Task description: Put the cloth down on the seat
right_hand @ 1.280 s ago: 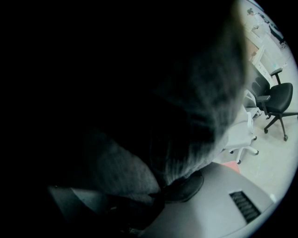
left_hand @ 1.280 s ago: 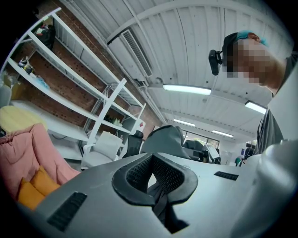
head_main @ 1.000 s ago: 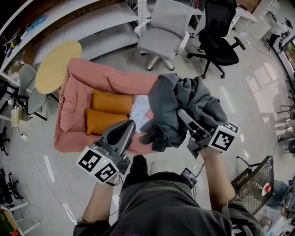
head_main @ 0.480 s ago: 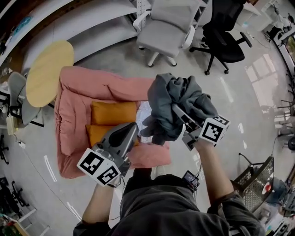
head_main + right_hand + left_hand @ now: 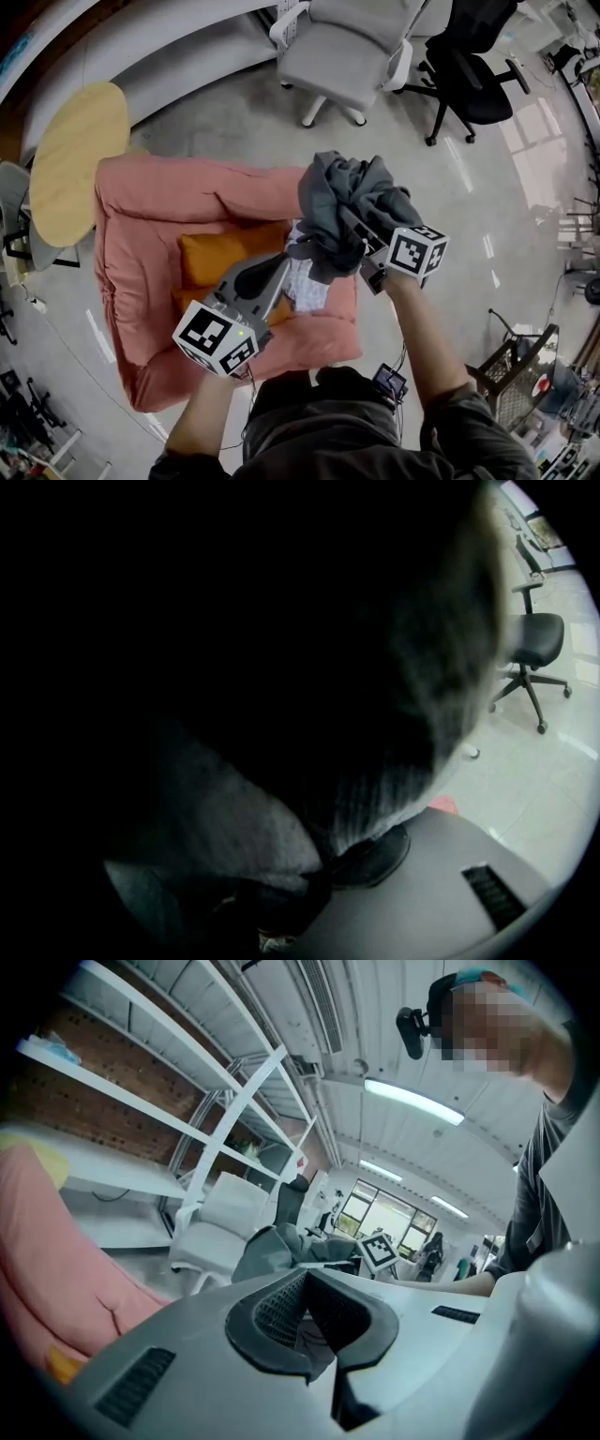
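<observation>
A bunched dark grey cloth point(image 5: 345, 204) hangs from my right gripper point(image 5: 361, 234), which is shut on it above the right end of the pink sofa seat point(image 5: 141, 281). In the right gripper view the cloth point(image 5: 281, 714) fills nearly the whole picture and wraps over the jaws; one dark pad point(image 5: 375, 855) shows under it. My left gripper point(image 5: 277, 270) is shut with nothing in it, hovering over the seat's front beside the cloth. In the left gripper view its jaws point(image 5: 309, 1321) meet, with the cloth point(image 5: 272, 1251) and the right gripper's marker cube point(image 5: 377, 1250) beyond.
Orange cushions point(image 5: 230, 258) and a white patterned cloth point(image 5: 305, 281) lie on the sofa. A round yellow table point(image 5: 75, 159) stands to its left. A grey office chair point(image 5: 342, 52) and a black one point(image 5: 473, 75) stand beyond. A mesh basket point(image 5: 520, 370) sits at lower right.
The person has stepped closer to the sofa. Both grippers now hang over its seat, and the held cloth has come along with the right gripper.
</observation>
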`<state>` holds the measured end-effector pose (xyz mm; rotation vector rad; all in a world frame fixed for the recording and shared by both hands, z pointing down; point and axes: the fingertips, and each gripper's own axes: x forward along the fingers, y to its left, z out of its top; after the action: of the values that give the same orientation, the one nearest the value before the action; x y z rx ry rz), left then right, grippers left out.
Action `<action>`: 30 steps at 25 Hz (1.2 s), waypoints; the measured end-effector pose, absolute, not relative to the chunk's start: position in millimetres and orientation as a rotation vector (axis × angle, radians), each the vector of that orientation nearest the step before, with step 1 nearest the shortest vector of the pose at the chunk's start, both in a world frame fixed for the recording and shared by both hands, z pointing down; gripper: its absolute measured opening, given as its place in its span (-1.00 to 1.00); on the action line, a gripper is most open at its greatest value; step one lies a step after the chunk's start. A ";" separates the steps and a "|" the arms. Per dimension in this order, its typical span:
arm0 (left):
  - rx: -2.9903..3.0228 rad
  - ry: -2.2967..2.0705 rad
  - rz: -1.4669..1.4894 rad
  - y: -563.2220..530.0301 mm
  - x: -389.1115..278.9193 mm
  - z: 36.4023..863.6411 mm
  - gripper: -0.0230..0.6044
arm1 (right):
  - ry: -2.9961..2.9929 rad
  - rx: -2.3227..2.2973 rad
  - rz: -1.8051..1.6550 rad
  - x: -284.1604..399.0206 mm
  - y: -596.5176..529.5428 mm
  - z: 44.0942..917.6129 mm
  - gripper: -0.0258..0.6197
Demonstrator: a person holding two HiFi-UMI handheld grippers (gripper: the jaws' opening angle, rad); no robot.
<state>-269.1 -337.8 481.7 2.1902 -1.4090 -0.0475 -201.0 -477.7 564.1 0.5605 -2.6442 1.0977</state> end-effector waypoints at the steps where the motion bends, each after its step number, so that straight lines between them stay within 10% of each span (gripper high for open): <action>1: 2.186 -1.396 -0.043 -344.9 -271.7 489.9 -0.89 | -2.627 0.573 1.099 -206.1 -486.5 574.4 -0.36; 14: 2.075 -1.360 -0.013 -373.4 -311.4 558.8 -0.89 | -2.214 0.761 0.884 -281.0 -597.9 767.7 -0.14; 30: 2.131 -1.299 -0.083 -384.3 -285.2 540.8 -0.89 | -2.335 0.953 0.728 -218.6 -594.2 703.1 -0.02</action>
<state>-285.2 -384.3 540.8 2.1307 -1.2990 -0.0834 -218.6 -594.2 703.1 0.9535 -2.3349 0.7285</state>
